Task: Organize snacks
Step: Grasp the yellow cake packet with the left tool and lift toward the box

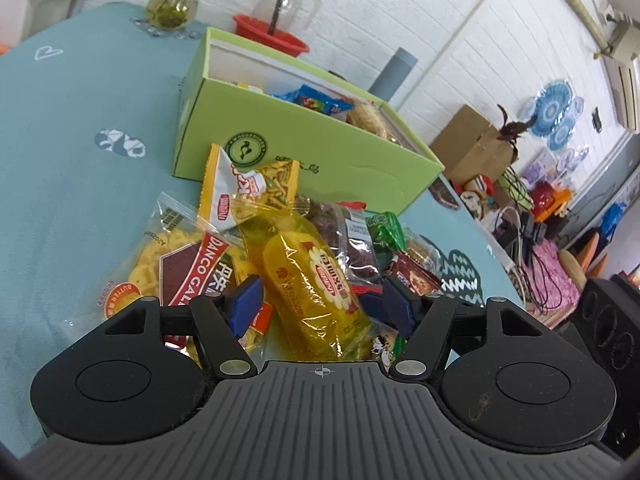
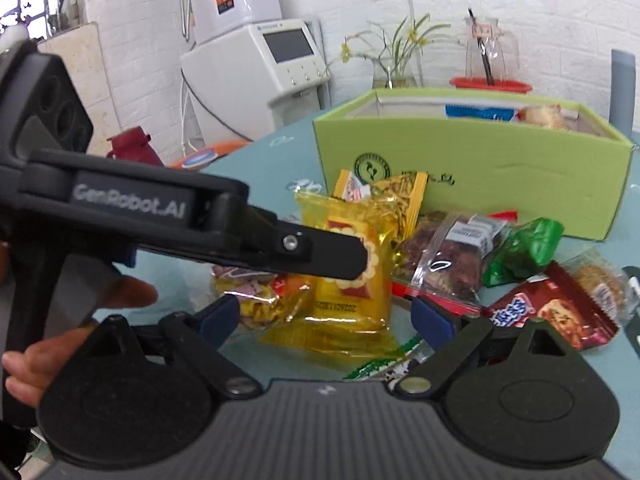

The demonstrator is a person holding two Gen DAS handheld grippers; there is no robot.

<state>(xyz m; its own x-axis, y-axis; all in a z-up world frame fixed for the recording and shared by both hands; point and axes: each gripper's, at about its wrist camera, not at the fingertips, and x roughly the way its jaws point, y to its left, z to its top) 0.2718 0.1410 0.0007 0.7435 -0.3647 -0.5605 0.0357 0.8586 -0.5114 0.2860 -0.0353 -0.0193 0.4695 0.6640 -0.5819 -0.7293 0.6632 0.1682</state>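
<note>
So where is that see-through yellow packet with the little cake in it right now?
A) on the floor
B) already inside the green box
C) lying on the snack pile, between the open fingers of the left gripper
C: the yellow packet lies on the pile in front of the green box, between the parted fingers of the left gripper, which do not press it.

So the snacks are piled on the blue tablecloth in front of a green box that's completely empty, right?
Not quite. The green box already holds snacks: the left wrist view shows a blue packet and a pale wrapped snack inside. The rest is right: the snack pile lies on the blue tablecloth in front of it.
</note>
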